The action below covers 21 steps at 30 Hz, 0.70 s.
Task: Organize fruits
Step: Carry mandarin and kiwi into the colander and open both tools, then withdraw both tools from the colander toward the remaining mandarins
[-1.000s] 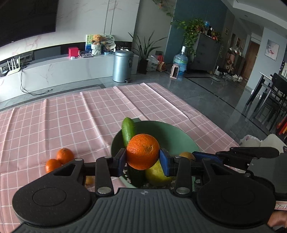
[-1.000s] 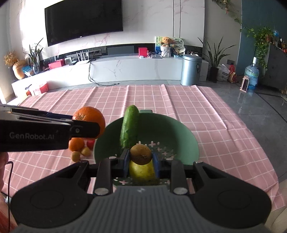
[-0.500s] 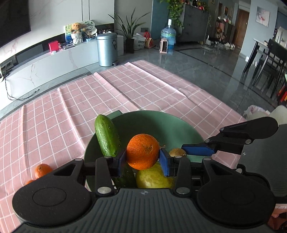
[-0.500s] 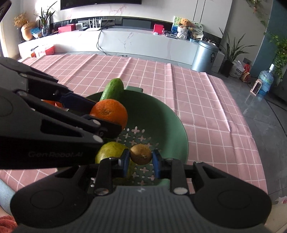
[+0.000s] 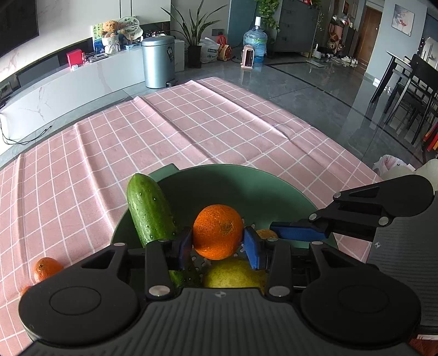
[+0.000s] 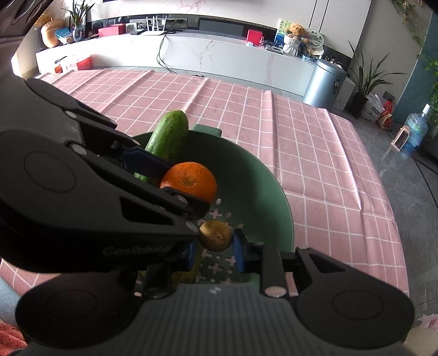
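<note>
Both grippers have descended over the green bowl (image 5: 276,186). Left gripper (image 5: 218,242) clamps a dimpled orange (image 5: 218,231); right gripper (image 6: 215,247) clamps a small brown kiwi (image 6: 215,236).

A pink checked tablecloth (image 5: 191,131) is seen spread wide, creased in long folds. Beyond it, a long white marble-look console (image 6: 219,59) is set against the wall, and a teddy bear (image 5: 109,27) is perched on it beside a small red box (image 5: 74,57). A silver pedal bin (image 5: 158,61) is stood at the console's end, with a tall-leaved potted plant (image 5: 191,35) just beside it. A blue water bottle (image 5: 255,41) is placed on the glossy dark floor (image 5: 314,90), a small white heater (image 5: 247,56) just in front. Dark dining chairs (image 5: 410,90) are glimpsed at the right edge. A framed picture (image 5: 403,16) is hung on the grey wall.
</note>
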{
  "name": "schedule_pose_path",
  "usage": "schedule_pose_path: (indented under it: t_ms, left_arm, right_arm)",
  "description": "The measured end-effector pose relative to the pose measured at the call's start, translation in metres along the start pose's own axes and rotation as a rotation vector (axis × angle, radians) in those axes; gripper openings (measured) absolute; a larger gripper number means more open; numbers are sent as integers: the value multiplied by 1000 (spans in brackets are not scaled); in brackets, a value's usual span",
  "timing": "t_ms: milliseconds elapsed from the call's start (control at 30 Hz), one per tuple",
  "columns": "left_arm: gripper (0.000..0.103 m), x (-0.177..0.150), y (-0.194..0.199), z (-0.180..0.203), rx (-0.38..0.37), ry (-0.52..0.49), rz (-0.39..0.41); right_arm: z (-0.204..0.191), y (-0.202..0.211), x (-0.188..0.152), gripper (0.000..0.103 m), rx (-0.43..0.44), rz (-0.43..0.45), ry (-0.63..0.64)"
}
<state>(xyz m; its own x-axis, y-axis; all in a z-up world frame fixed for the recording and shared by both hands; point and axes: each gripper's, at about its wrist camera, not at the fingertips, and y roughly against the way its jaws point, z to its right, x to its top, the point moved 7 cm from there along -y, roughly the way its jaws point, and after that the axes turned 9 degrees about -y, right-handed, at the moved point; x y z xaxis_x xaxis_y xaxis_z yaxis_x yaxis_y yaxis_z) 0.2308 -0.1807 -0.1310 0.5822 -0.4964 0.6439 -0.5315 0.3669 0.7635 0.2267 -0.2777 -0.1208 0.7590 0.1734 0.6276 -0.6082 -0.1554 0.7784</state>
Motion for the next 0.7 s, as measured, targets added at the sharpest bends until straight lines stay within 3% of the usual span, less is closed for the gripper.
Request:
schedule_pose_path:
  t_ms: [233, 500, 700]
  left_arm:
    - [50, -4, 2, -2, 7, 37, 2]
    - [55, -8, 26, -2, 37, 34, 33]
    - [55, -17, 53, -8, 76, 37, 51]
  right_arm:
    - [-2, 3, -2, 24, -6, -6, -16]
    - [4, 10, -6, 42, -44, -9, -68]
    - [-6, 27, -9, 45, -40, 19, -120]
